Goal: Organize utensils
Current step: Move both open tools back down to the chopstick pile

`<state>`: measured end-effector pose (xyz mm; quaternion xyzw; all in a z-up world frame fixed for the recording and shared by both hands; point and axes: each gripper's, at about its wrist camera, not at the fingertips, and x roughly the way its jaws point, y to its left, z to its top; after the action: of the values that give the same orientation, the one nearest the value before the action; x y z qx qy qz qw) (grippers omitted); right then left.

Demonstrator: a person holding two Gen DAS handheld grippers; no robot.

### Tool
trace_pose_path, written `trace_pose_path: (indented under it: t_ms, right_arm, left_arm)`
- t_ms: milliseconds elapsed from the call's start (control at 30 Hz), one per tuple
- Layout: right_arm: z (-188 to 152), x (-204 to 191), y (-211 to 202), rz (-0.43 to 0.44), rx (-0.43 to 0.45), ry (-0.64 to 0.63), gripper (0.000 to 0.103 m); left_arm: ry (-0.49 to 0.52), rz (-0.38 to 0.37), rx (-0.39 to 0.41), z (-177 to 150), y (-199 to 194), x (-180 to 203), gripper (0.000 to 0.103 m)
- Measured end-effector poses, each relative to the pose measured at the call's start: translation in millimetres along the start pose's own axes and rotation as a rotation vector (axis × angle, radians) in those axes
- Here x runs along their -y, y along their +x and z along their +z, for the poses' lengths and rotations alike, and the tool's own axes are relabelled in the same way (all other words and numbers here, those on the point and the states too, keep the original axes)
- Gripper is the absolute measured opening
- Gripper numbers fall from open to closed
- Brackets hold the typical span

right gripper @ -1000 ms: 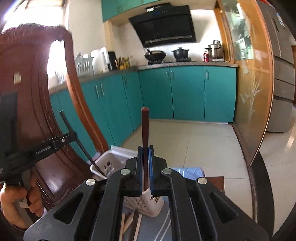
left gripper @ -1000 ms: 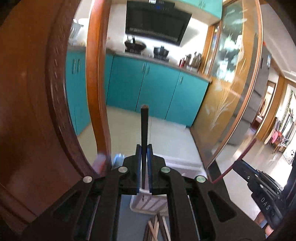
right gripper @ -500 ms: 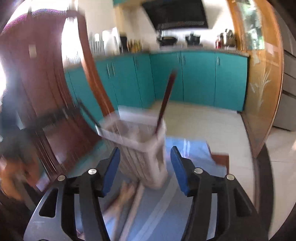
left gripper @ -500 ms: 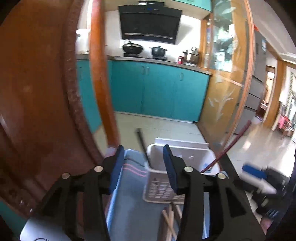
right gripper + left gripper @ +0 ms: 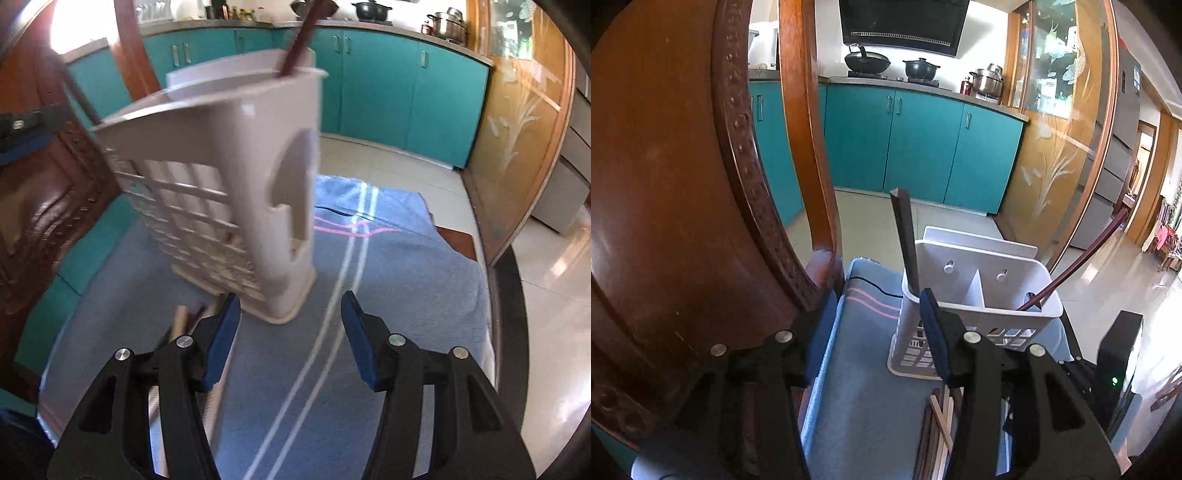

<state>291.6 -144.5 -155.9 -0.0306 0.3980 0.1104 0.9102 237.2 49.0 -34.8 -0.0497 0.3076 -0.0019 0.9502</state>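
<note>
A white slotted utensil basket (image 5: 975, 295) stands on a blue cloth (image 5: 864, 387). A dark chopstick (image 5: 905, 240) stands in its left compartment, and a red-brown chopstick (image 5: 1082, 258) leans out of the right one. My left gripper (image 5: 877, 332) hangs just left of the basket, its jaws opening, with only cloth between them. Loose chopsticks (image 5: 940, 417) lie by its right finger. In the right wrist view the basket (image 5: 229, 177) looms close, with the red-brown chopstick (image 5: 303, 37) poking out on top. My right gripper (image 5: 290, 325) is open and empty before the basket's base.
A carved wooden chair back (image 5: 665, 184) stands close on the left. The cloth (image 5: 406, 277) with white and pink stripes runs to the table's far edge. More loose chopsticks (image 5: 184, 317) lie beside the right gripper's left finger. Teal cabinets (image 5: 916, 140) stand behind.
Both grippers held a chopstick upright a second ago and have let go. The chopsticks now stand in the basket. Both grippers have sunk toward the cloth, the right one farther.
</note>
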Motion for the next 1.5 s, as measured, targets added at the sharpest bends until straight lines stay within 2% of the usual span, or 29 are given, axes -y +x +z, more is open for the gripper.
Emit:
trace_pose_path:
  t_ms: [300,367,433,533,767,1033,1133,1267,1333,1400,1433,1500]
  right_arm:
    - [2.6,45.6,14.1,-0.064,-0.018,0.169,0.056]
    - [2.6,43.4,11.6,-0.044,-0.045,0.161,0.056]
    - [-0.2,28.7,11.5,0.0,-0.095,0.08,0.056]
    - [-5.1,8.3,13.4,0.044,-0.078,0.011,0.056]
    - [-1.8,17.6,36.3,0.008,-0.096,0.128,0.056]
    - [1.7,36.7,45.0,-0.043,-0.1,0.188,0.056]
    - [-4.6,31.0,31.4,0.009,-0.129,0.178,0.056]
    - [-25.3,-2.7,11.7,0.135,-0.183,0.053,0.056]
    - [-37.4,-15.4,9.9,0.156,-0.212,0.004,0.053]
    - [-43.8,-23.5,7.9,0.121,-0.2,-0.05,0.047]
    - [-44.6,-24.4,7.4,0.132,-0.203,-0.055,0.044]
    - [-45.3,-22.6,6.7,0.161,-0.226,-0.031,0.029]
  left_arm:
    - [0.008,-0.003,-0.014,-2.5,3.7,1.2,0.051]
    - [0.015,0.0,-0.017,-3.4,4.9,2.2,0.051]
    - [0.015,-0.003,-0.019,-3.6,5.7,1.5,0.051]
    - [0.007,-0.004,-0.018,-3.6,5.7,0.4,0.052]
    - [0.017,-0.005,-0.031,-7.3,9.0,1.5,0.052]
    - [0.012,-0.005,-0.053,-10.4,11.1,-6.3,0.055]
    - [0.023,-0.011,-0.061,-14.4,9.8,-5.8,0.055]
    - [0.06,-0.017,-0.084,-26.3,7.7,1.6,0.055]
    - [0.076,-0.015,-0.102,-35.8,7.8,7.5,0.055]
    - [0.094,-0.016,-0.129,-46.9,9.7,13.6,0.055]
    - [0.107,-0.011,-0.148,-54.5,11.3,17.9,0.055]
    - [0.124,0.016,-0.186,-67.0,15.5,22.3,0.055]
